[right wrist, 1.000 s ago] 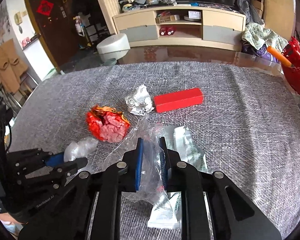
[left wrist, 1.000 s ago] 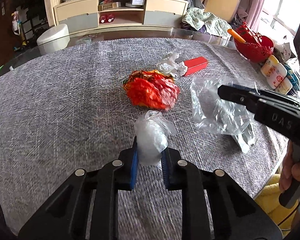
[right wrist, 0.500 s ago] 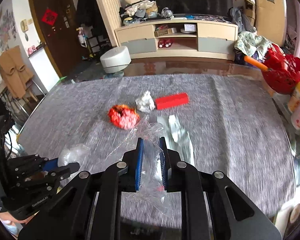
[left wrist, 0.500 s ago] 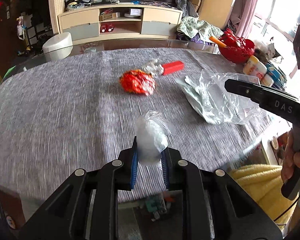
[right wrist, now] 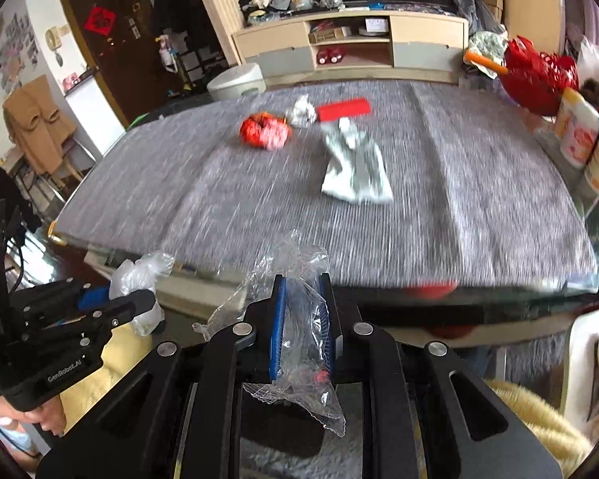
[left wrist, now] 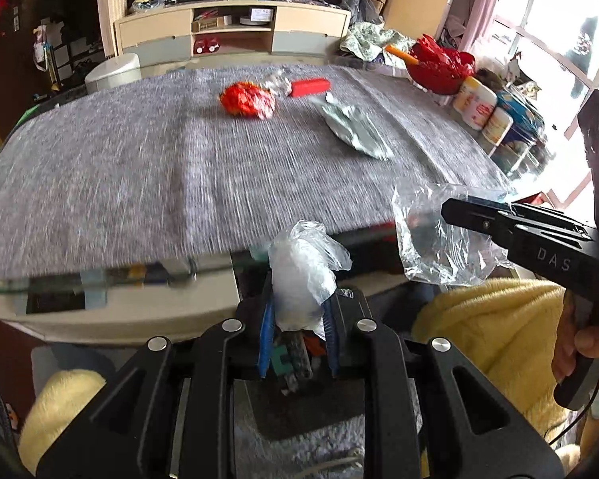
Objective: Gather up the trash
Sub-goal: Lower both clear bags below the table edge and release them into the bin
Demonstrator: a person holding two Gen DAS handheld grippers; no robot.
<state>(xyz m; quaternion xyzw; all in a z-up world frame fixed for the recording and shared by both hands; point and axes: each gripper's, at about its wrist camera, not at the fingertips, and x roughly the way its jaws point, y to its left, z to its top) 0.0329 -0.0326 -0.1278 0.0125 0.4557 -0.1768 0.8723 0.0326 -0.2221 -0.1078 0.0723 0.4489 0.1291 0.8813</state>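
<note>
The right gripper (right wrist: 301,311) pinches a clear plastic wrapper (right wrist: 299,343) off the near edge of the grey-clothed table (right wrist: 439,207), the left gripper (right wrist: 118,299) beside it clamps a whitish plastic wad (right wrist: 139,275), and what looks like crumpled red packaging (right wrist: 264,131) lies beyond.

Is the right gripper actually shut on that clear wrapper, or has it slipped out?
Shut on it: the clear wrapper sits pinched between the right gripper pads, hanging below.
</note>
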